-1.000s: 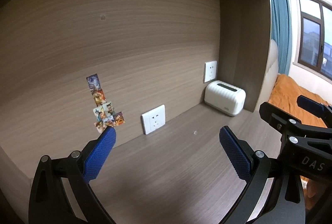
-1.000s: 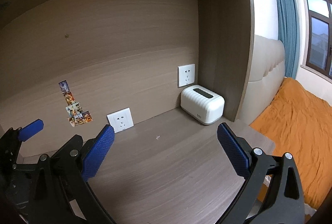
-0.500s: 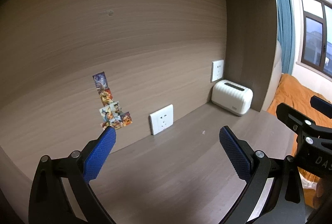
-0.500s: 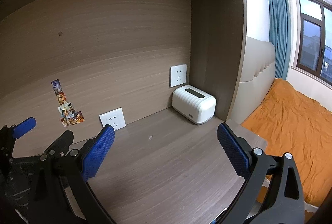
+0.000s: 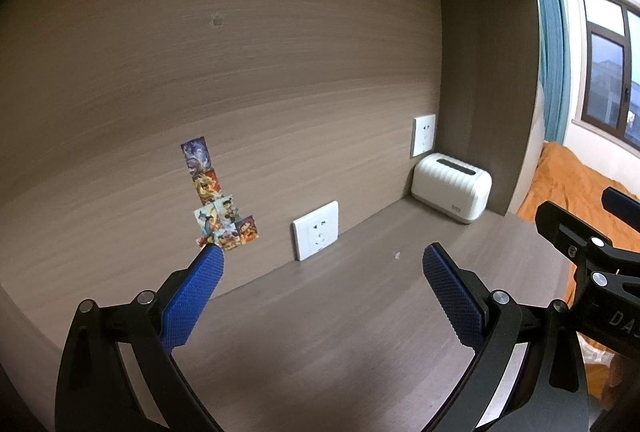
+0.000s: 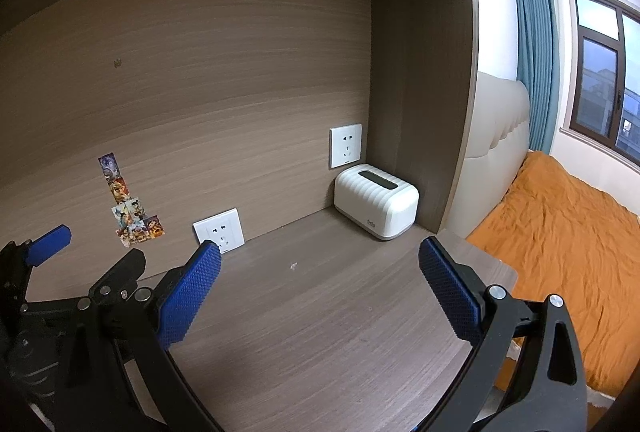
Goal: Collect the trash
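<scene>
Tiny pale scrap (image 6: 294, 265) lay alone on bare wooden desk (image 6: 320, 332), forward of both tools, between wall socket (image 6: 219, 230) and white ribbed box (image 6: 376, 201) in back corner. Too small to give long axis. Seen from right gripper (image 6: 320, 288), scrap sat just left of centre line, ahead of tips; from left gripper (image 5: 322, 284), scrap (image 5: 397, 255) lay up and toward right pad. Judged: right tool better lined up, straight reach forward. Both grippers spread wide, holding nothing. Sticker strip (image 5: 216, 200) on back panel, apart.
</scene>
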